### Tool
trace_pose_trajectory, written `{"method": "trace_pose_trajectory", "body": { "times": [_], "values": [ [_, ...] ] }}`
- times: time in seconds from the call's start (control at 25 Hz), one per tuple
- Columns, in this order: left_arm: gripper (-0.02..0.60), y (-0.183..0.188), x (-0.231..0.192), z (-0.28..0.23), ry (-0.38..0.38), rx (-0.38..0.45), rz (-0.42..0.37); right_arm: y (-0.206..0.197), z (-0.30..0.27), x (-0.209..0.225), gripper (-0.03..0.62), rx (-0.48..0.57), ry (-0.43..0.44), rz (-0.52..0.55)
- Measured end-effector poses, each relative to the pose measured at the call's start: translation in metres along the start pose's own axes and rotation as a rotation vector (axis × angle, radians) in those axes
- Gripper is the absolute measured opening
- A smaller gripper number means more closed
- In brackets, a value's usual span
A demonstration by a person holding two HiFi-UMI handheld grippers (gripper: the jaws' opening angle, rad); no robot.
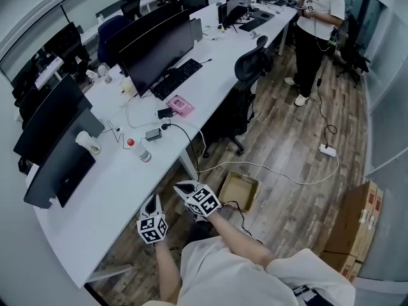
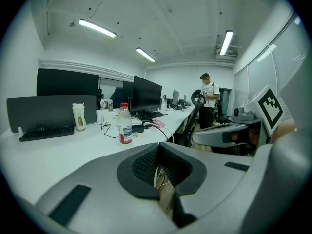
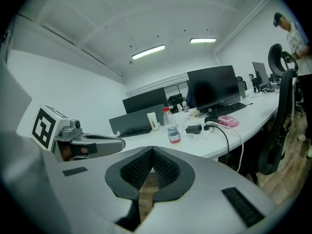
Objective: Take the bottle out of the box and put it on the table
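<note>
A clear water bottle (image 1: 143, 151) with a red cap and red label stands upright on the white table (image 1: 115, 190). It also shows in the left gripper view as the bottle (image 2: 125, 126) and in the right gripper view as the bottle (image 3: 171, 126). An open, shallow cardboard box (image 1: 239, 190) lies on the wood floor beside the table. My left gripper (image 1: 152, 205) hangs at the table's near edge, shut and empty (image 2: 158, 147). My right gripper (image 1: 185, 188) is beside it over the floor, its pads (image 3: 152, 151) touching with nothing between them. Both point toward the bottle from a distance.
Black monitors (image 1: 156, 53), keyboards (image 1: 176, 78), a pink object (image 1: 180, 105), a paper cup (image 1: 88, 143) and cables sit on the table. A black office chair (image 1: 245, 75) stands by it. A person (image 1: 315, 30) stands at the far end. Stacked cartons (image 1: 357, 225) lie at the right.
</note>
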State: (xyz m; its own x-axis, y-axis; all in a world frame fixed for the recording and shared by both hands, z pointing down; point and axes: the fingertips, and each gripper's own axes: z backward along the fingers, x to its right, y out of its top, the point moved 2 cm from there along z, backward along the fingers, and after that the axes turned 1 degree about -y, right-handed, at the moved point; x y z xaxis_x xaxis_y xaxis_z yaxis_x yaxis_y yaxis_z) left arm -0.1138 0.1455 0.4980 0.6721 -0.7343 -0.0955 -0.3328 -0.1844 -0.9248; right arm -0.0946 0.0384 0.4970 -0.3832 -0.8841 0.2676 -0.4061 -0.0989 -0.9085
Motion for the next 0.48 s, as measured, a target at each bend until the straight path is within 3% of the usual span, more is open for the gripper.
{"method": "trace_pose_trajectory", "body": {
  "times": [0.48],
  "values": [
    [0.015, -0.0006, -0.0013, 0.0016, 0.011, 0.007, 0.0, -0.0018, 0.0029, 0.0058, 0.04, 0.001, -0.019, -0.008]
  ]
}}
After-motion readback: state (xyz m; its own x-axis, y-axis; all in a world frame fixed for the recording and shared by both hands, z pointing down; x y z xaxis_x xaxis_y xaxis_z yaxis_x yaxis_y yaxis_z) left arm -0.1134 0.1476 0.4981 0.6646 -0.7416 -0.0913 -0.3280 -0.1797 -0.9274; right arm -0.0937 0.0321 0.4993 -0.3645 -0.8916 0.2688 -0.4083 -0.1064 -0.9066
